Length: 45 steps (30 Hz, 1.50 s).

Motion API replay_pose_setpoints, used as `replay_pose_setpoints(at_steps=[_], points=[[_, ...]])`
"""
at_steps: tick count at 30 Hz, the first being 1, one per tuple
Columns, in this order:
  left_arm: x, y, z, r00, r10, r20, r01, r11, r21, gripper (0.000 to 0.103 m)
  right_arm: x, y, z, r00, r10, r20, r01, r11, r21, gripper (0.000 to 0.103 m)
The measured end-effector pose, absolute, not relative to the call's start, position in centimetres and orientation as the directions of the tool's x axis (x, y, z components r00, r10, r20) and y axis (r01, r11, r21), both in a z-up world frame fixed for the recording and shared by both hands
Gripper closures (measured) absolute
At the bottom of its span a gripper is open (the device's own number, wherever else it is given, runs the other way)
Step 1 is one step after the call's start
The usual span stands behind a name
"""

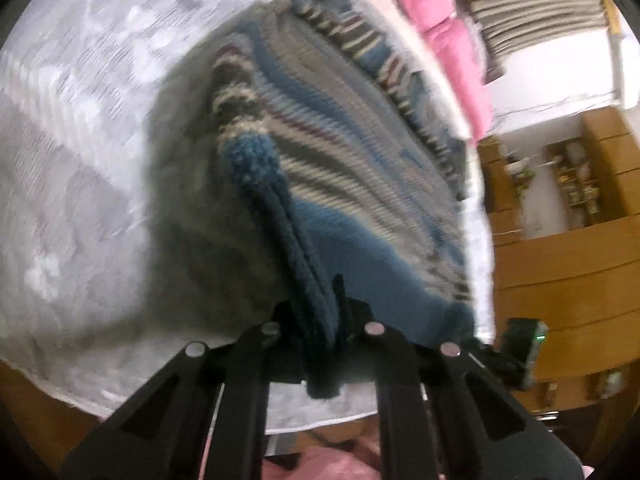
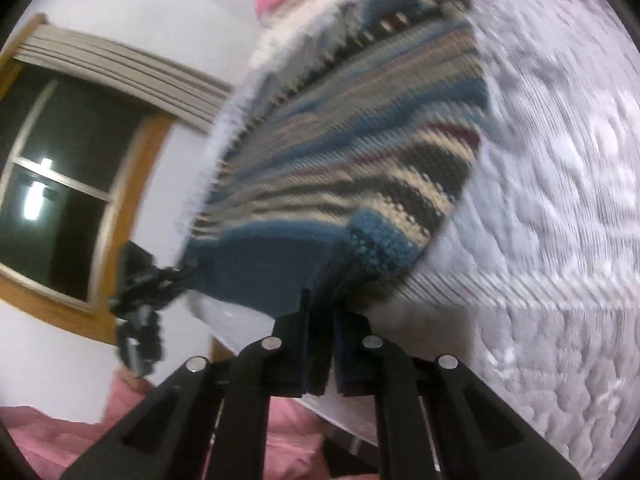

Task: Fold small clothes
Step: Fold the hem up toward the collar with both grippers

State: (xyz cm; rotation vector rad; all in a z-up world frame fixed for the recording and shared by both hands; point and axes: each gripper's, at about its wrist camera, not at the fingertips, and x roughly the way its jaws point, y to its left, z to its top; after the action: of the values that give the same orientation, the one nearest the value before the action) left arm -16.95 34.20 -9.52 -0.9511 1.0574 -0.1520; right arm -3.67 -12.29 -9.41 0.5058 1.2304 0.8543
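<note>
Sweater [image 1: 328, 168] on white quilt [image 1: 80, 160], pink bedding [image 1: 452, 40] just beyond.

We note the striped sweater [image 1: 320, 148] is coarse knitted wool, matt, with a ribbed blue hem. The white bedcover [image 1: 80, 160] is textured, embossed cloth. Both grippers [image 1: 320, 344] [image 2: 320, 344] appear matt black plastic with shiny metal pins. At right, cabinets [image 1: 560, 264] show smooth wood.

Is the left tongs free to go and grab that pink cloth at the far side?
Probably not yet. The left tongs are shut on the striped sweater's blue edge, so they would have to let go first; the pink cloth lies beyond it.
</note>
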Motion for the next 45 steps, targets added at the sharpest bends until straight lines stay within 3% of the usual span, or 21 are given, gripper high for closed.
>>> replay_pose_setpoints(at_steps=[3, 7, 12, 21, 27, 28, 29, 30, 31, 33, 35, 38, 45], points=[[-15.7, 34.8, -7.2, 0.585, -0.553, -0.594, -0.261, 0.565, -0.783, 0.095, -1.8, -13.0, -7.0, 0.124, 0.84, -0.529, -0.292, 0.54, 0.789, 0.094], [-12.4, 35.4, -4.4, 0.638, -0.514, -0.573, -0.203, 0.606, -0.769, 0.095, 2.2, -14.5, -4.8, 0.193, 0.859, -0.474, -0.264, 0.511, 0.818, 0.094], [-7.3, 36.9, -4.5, 0.658, -0.475, -0.584, -0.21, 0.63, -0.748, 0.095, 8.2, -14.7, -5.0, 0.217, 0.837, -0.501, -0.231, 0.543, 0.807, 0.095], [1.2, 39.1, -9.8, 0.61, -0.45, -0.652, -0.296, 0.634, -0.714, 0.094, 17.2, -12.4, -11.1, 0.171, 0.799, -0.576, -0.087, 0.595, 0.799, 0.094], [3.7, 39.9, -12.9, 0.556, -0.474, -0.682, -0.345, 0.616, -0.709, 0.09, 18.7, -12.6, -13.6, 0.125, 0.801, -0.585, -0.033, 0.593, 0.805, 0.087], [3.6, 40.1, -12.6, 0.56, -0.494, -0.665, -0.339, 0.595, -0.728, 0.088, 18.6, -12.9, -13.4, 0.125, 0.807, -0.577, -0.038, 0.585, 0.81, 0.082], [3.5, 40.2, -12.3, 0.566, -0.511, -0.647, -0.331, 0.578, -0.746, 0.08, 18.5, -13.4, -13.0, 0.14, 0.805, -0.576, -0.047, 0.587, 0.808, 0.069], [3.2, 40.5, -11.7, 0.578, -0.532, -0.619, -0.316, 0.554, -0.77, 0.067, 18.3, -14.0, -12.3, 0.169, 0.793, -0.586, -0.063, 0.602, 0.796, 0.061], [2.7, 40.8, -11.0, 0.596, -0.537, -0.597, -0.302, 0.539, -0.787, 0.061, 18.2, -14.6, -11.8, 0.187, 0.782, -0.594, -0.076, 0.615, 0.785, 0.055], [1.6, 41.5, -9.6, 0.63, -0.525, -0.572, -0.278, 0.535, -0.798, 0.048, 17.9, -15.8, -10.4, 0.221, 0.761, -0.611, -0.108, 0.641, 0.76, 0.053], [0.7, 42.3, -8.2, 0.656, -0.504, -0.562, -0.256, 0.552, -0.793, 0.046, 17.6, -16.3, -9.2, 0.238, 0.748, -0.62, -0.143, 0.658, 0.739, 0.052], [0.9, 42.2, -6.9, 0.647, -0.439, -0.624, -0.234, 0.664, -0.71, 0.046, 17.4, -15.9, -8.0, 0.246, 0.717, -0.653, -0.201, 0.697, 0.689, 0.051], [5.5, 38.2, -8.2, 0.511, -0.219, -0.831, -0.142, 0.932, -0.333, 0.046, 16.4, -10.6, -7.6, 0.217, 0.626, -0.749, -0.355, 0.765, 0.537, 0.049]])
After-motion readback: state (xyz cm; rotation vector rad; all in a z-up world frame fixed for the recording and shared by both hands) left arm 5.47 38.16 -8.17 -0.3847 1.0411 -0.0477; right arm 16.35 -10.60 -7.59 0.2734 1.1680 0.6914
